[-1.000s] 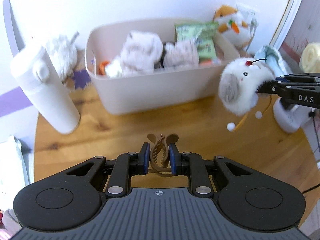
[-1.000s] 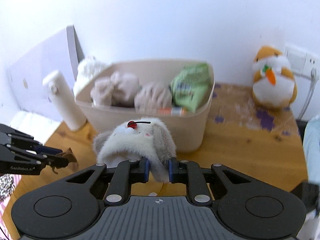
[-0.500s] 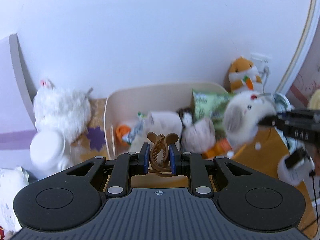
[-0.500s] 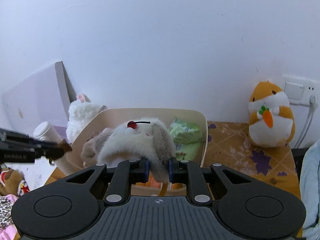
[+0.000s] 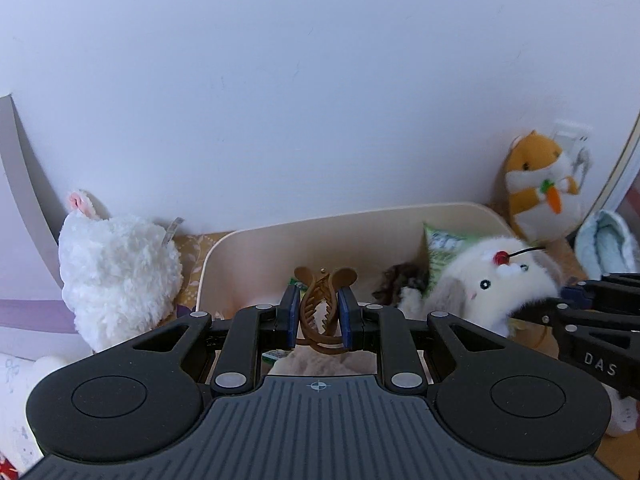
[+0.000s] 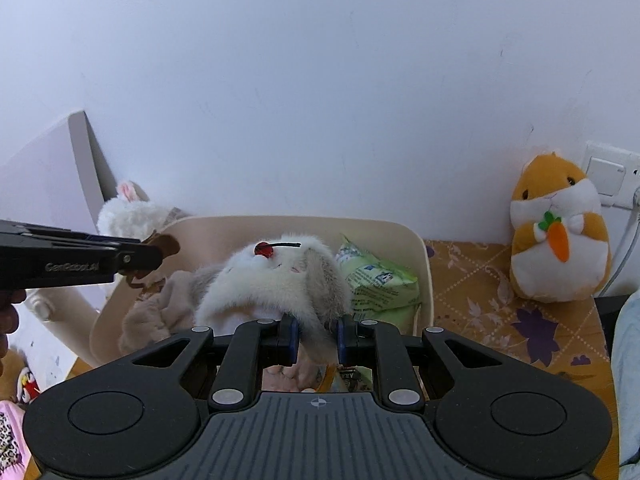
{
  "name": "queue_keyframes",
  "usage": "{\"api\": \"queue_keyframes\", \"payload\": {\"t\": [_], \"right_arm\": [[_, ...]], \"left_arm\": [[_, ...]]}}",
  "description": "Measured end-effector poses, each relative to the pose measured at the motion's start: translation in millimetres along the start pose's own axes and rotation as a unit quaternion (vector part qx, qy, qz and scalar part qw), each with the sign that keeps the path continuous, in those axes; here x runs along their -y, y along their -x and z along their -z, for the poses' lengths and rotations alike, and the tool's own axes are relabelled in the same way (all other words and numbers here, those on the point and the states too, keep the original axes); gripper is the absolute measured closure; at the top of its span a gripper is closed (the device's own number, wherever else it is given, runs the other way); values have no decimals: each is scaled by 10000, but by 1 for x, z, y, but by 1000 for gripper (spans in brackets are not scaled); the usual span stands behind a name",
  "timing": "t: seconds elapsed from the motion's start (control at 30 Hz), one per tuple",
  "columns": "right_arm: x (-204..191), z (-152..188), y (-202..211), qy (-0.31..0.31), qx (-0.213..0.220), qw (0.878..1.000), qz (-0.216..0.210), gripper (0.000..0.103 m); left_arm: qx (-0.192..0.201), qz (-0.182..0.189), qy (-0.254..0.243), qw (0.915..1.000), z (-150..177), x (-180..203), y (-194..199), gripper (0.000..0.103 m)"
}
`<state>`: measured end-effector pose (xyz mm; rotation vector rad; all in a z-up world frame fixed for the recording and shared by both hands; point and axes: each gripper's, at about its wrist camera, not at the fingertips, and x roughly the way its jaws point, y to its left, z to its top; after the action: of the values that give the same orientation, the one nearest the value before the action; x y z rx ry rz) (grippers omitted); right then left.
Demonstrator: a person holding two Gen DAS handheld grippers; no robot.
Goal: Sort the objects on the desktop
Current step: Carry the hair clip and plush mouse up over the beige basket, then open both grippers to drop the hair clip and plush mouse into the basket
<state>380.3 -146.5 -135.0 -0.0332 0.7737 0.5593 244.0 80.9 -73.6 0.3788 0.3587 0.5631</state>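
Observation:
My left gripper (image 5: 319, 312) is shut on a brown hair claw clip (image 5: 322, 300) and holds it over the left part of the beige bin (image 5: 280, 236). My right gripper (image 6: 317, 338) is shut on a white and grey plush rabbit (image 6: 276, 280) and holds it over the middle of the bin (image 6: 424, 264). The rabbit also shows in the left wrist view (image 5: 492, 284), with the right gripper (image 5: 572, 300) at its right. The left gripper with the clip (image 6: 160, 246) shows in the right wrist view at the bin's left end.
The bin holds a green snack bag (image 6: 376, 280) and beige plush items (image 6: 156, 312). A fluffy white plush (image 5: 116, 280) stands left of the bin. An orange hamster plush (image 6: 560, 240) sits at the right by a wall socket (image 6: 608, 176). The wall is close behind.
Both grippers have risen from the table and moved forward over the bin, each still holding its object. The white bottle has dropped out of the left view.

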Motion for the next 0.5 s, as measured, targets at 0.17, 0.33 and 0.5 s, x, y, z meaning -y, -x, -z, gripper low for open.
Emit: {"api": "queue_keyframes", "payload": {"t": [0.17, 0.33, 0.5], "right_arm": [[-2, 1, -16, -37, -221, 9997, 91, 86], [-5, 3, -21, 1, -306, 9993, 192, 64], [-7, 3, -17, 82, -219, 9995, 212, 39]], "left_arm": [[-127, -238, -346, 9990, 8, 9, -17, 83], [-160, -222, -294, 9992, 10, 7, -16, 73], [115, -285, -120, 9995, 11, 1, -5, 24]]}}
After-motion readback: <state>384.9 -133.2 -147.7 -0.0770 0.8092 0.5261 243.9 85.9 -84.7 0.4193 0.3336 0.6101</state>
